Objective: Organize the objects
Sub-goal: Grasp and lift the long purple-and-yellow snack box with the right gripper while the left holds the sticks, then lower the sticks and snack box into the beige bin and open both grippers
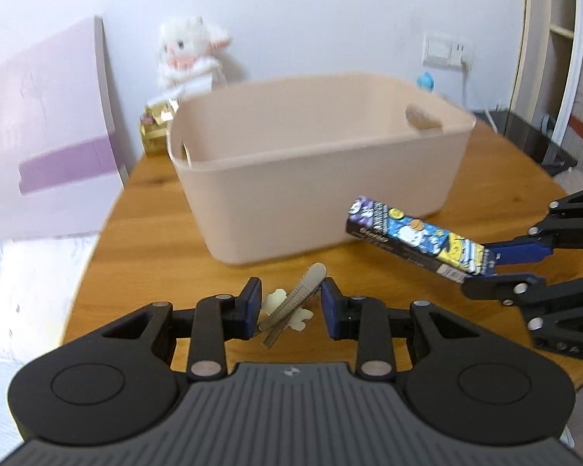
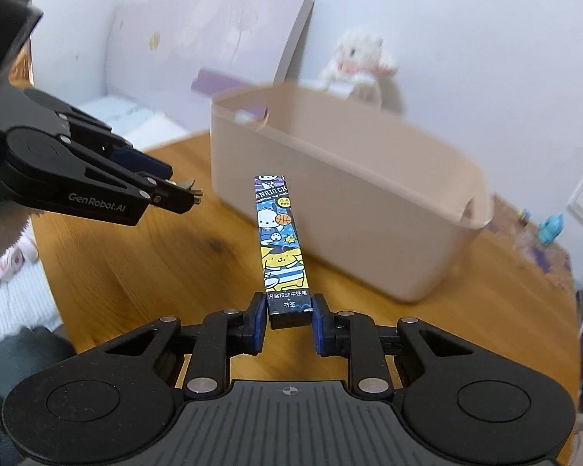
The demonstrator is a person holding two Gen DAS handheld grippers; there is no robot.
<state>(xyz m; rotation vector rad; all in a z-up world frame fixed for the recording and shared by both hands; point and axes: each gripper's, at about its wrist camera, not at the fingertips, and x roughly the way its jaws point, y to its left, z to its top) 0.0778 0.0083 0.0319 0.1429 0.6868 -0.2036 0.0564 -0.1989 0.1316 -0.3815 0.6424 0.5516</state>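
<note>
A beige plastic bin (image 1: 315, 155) stands on the wooden table; it also shows in the right wrist view (image 2: 349, 209). My right gripper (image 2: 289, 312) is shut on the near end of a long cartoon-printed pen box (image 2: 281, 237), held above the table in front of the bin; the box also shows in the left wrist view (image 1: 412, 239). My left gripper (image 1: 291, 303) holds a metal hair clip (image 1: 295, 299) with a cream flower between its pads. In the right wrist view the left gripper (image 2: 182, 194) hangs at the left with the clip's end sticking out.
A white plush toy (image 1: 190, 54) and a gold box (image 1: 155, 128) sit behind the bin. A pink board (image 1: 46, 128) leans on the wall at the left. A small blue figure (image 2: 550, 227) stands at the table's far right. The round table edge (image 1: 93, 240) drops off left.
</note>
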